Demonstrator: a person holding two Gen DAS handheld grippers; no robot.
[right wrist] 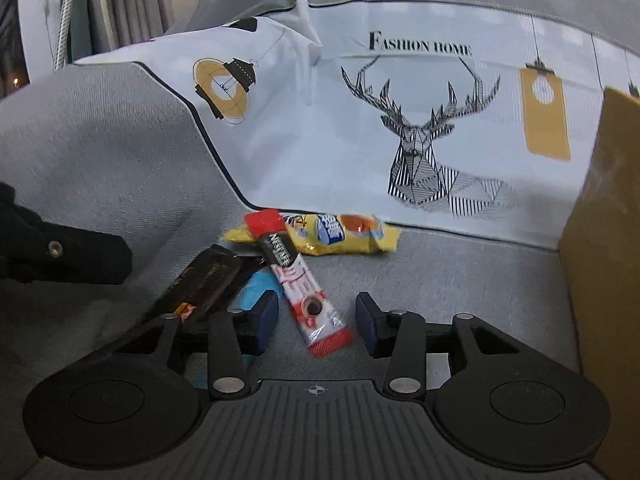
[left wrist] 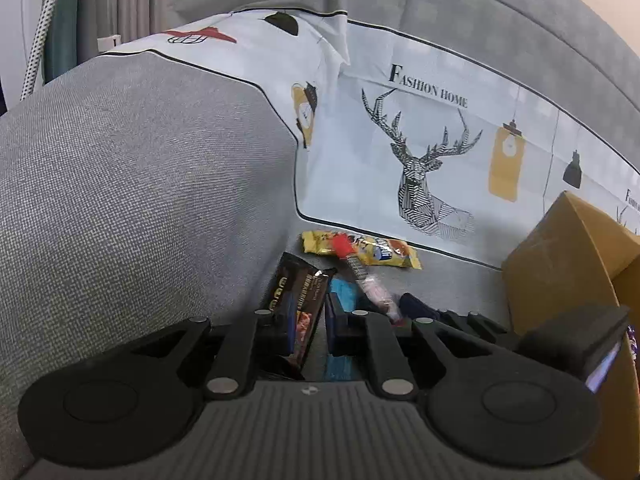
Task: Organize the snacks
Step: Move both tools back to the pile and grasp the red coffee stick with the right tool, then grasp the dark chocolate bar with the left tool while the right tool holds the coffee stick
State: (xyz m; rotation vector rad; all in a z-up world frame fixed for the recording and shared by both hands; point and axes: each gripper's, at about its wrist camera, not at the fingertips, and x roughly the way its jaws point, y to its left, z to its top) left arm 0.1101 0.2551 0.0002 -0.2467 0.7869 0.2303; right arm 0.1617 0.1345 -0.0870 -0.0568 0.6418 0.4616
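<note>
**Inspector A:** Grey sofa seat [right wrist: 440,272] carries the goods. Right tool [right wrist: 317,320] is released, fingers spread either side of the red-and-white Nescafé stick [right wrist: 304,292], not touching it.

**Inspector B:** Noted. Left tool [left wrist: 318,328]?

**Inspector A:** Fingers stand close together with a narrow gap. The dark wrapper [left wrist: 298,308] lies at the left finger; whether it is clamped, I cannot tell. A blue packet [right wrist: 256,284] lies just beside that wrapper.

**Inspector B:** Beyond those?

**Inspector A:** Yellow snack bag [right wrist: 340,236], partly under the stick's far end. Cardboard box [right wrist: 600,240] stands at the right. Behind everything, the deer-print "Fashion Home" cover [right wrist: 420,128] on the backrest.
</note>
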